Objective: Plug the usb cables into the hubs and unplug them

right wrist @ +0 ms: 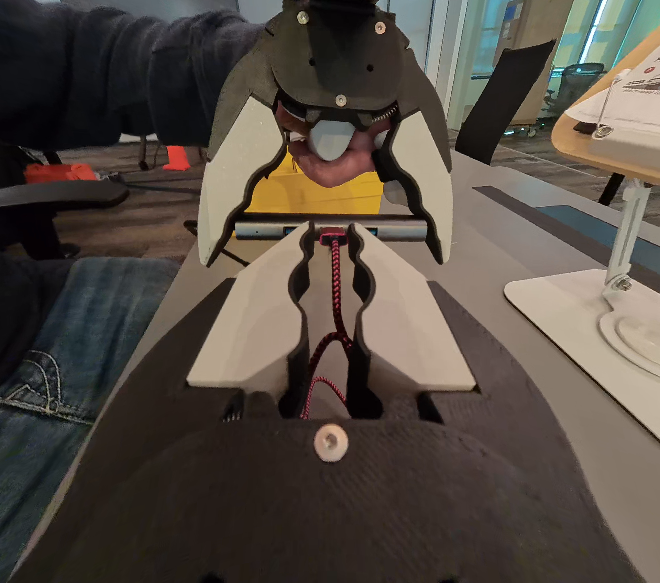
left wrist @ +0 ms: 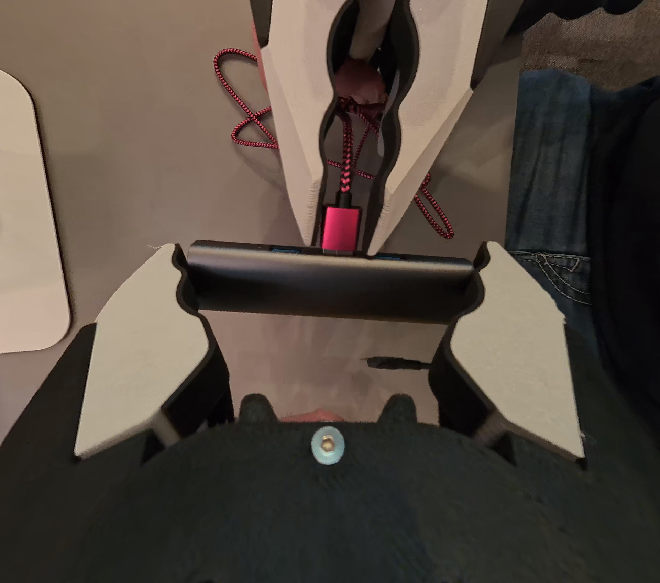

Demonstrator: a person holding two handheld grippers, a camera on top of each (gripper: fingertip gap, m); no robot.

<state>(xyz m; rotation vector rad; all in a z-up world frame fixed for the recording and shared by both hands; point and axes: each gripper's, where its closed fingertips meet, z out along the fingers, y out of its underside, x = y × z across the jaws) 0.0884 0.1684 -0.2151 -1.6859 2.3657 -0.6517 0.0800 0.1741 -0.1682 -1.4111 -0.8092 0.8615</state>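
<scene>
While you held both tools over the grey table [left wrist: 107, 173], findings were:
Left gripper [left wrist: 330, 280]: jaws clamped your dark hub [left wrist: 328, 276] endwise.
Right gripper [right wrist: 330, 232]: jaws pinched your pink plug [left wrist: 341, 226], seated in the hub's port.
Cable [left wrist: 246, 134]: trailed on the table.

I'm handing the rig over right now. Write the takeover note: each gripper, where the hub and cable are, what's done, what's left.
Left gripper: shut on the dark hub, gripped by its two ends and held above the grey table.
Right gripper: shut on the red USB plug, its tips right at the hub's port side.
Cable: red-black braid, trailing loose on the table behind the right gripper.
Done: the plug looks at least partly seated in a middle port; depth is unclear.
Left: confirm seating, then pull it straight out while the hub stays clamped.
</scene>
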